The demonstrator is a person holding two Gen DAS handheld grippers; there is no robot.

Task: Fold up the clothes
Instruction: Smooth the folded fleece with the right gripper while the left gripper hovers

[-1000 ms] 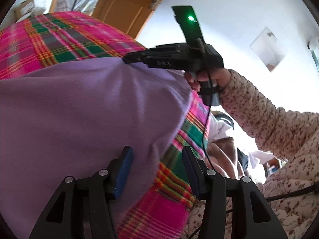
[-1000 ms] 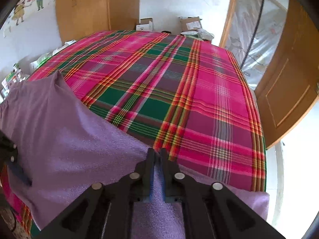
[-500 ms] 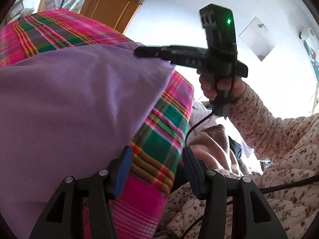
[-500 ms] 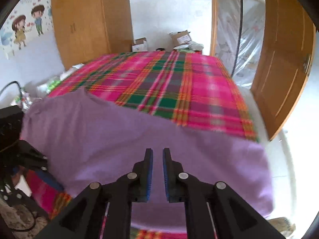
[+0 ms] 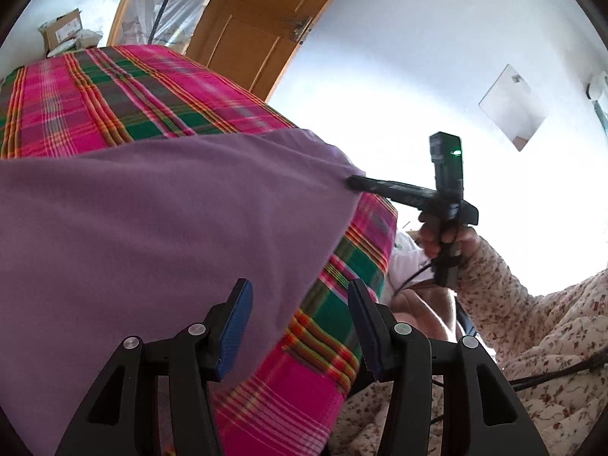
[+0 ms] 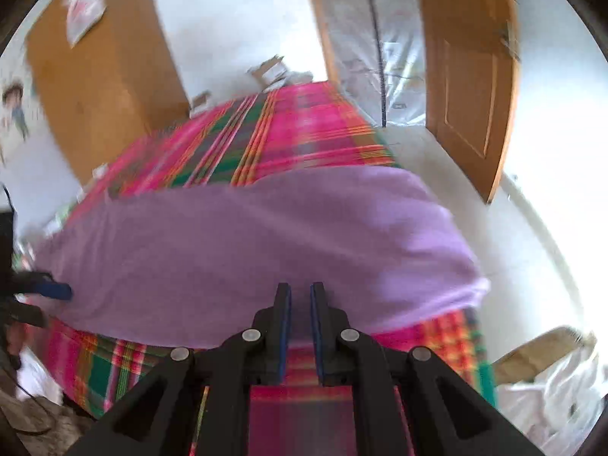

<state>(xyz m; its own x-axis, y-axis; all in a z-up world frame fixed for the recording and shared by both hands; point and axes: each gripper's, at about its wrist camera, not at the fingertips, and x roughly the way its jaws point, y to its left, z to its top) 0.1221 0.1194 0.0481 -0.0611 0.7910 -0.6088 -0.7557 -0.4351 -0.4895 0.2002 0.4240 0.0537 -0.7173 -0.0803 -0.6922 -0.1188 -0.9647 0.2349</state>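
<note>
Purple garment (image 5: 159, 228) spread across near edge of plaid bed (image 5: 114, 91).
My left tongs (image 5: 298, 304) gape wide over its hem, holding nothing; my right tongs (image 6: 300, 300) stand nearly closed, a narrow gap showing, at the garment's near edge.

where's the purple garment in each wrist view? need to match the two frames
Left wrist: purple garment fills the left and centre, its right corner at the tip of the right gripper.
Right wrist: it spans the middle band, above the right gripper.
Shared landmark: the wooden door beyond the plaid bedspread.
</note>
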